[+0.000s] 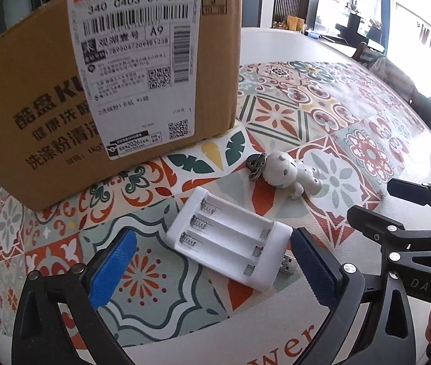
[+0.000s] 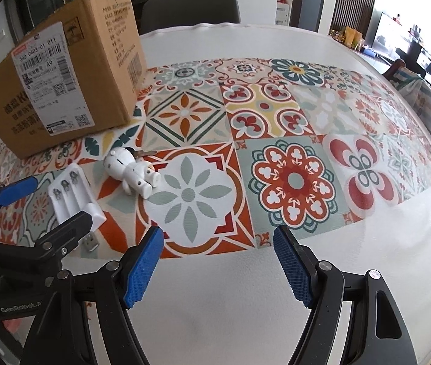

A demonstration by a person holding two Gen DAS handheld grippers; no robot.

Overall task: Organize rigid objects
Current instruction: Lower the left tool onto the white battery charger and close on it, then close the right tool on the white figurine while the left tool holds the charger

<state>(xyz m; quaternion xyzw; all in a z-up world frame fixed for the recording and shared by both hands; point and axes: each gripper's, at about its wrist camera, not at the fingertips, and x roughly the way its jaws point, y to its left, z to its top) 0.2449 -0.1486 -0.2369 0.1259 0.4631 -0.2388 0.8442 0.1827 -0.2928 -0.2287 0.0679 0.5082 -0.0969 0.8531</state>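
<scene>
Left gripper was spread wide, straddling the white battery charger; right gripper was released, empty. Risk: pad snags the USB plug, skewing the grasp.

Bright daylight from blown-out right windows; sharp centre, heavy fisheye edges.

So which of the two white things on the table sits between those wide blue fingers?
The battery charger, flat with three empty slots, lies between the left gripper pads; the toy figure lies beyond it.

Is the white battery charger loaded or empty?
Empty: all three slots of the battery charger show bare springs and contacts, no batteries.
</scene>
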